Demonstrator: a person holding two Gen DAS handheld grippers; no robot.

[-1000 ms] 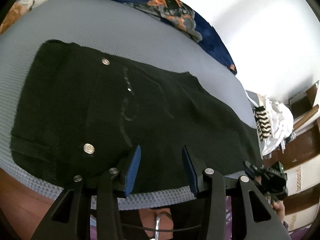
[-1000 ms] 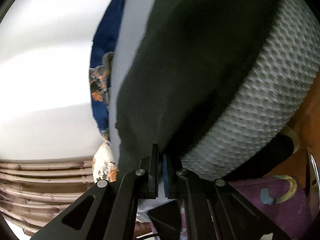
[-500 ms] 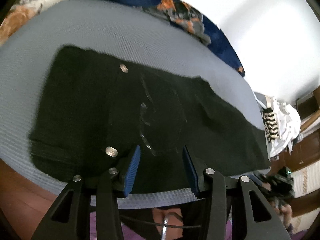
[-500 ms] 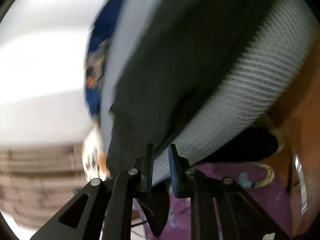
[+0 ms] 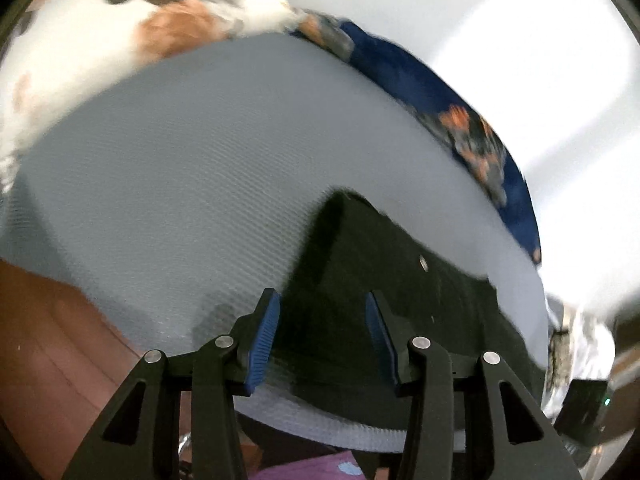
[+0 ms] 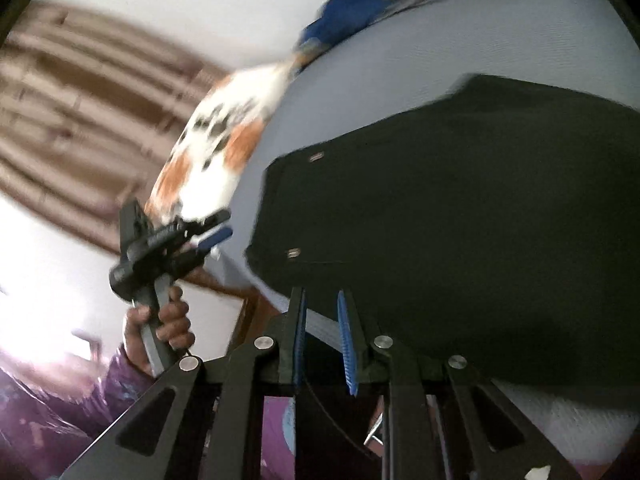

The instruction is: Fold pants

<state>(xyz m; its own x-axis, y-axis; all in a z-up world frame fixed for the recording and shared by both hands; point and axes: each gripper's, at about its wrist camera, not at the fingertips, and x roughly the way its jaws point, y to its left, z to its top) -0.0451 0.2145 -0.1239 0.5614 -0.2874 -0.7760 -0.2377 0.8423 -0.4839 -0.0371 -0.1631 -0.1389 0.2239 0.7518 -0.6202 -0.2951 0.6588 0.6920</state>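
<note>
Left wrist view: the left gripper (image 5: 322,338) has swung toward the waist end of the pants (image 5: 392,300), which earlier filled the view and now lie at lower right, one rivet (image 5: 424,263) showing. Its jaws stand apart and empty above the waistband corner. The right gripper (image 6: 322,340), a second ago clamped on the cloth at the leg end, has just been opening and has let go; nothing sits between its pads, and it now looks over the pants from the bed's near edge.

The pants lie flat on a grey textured mattress (image 5: 180,184), with brown floor (image 5: 44,332) at lower left and a white wall (image 5: 460,16) behind. A white-and-orange pillow (image 5: 140,12) sits at the far left corner, a blue flowered blanket (image 5: 452,108) along the far edge. In the right wrist view a hand (image 6: 160,320) in a purple sleeve (image 6: 68,392) holds the left gripper beside the pants' corner.
</note>
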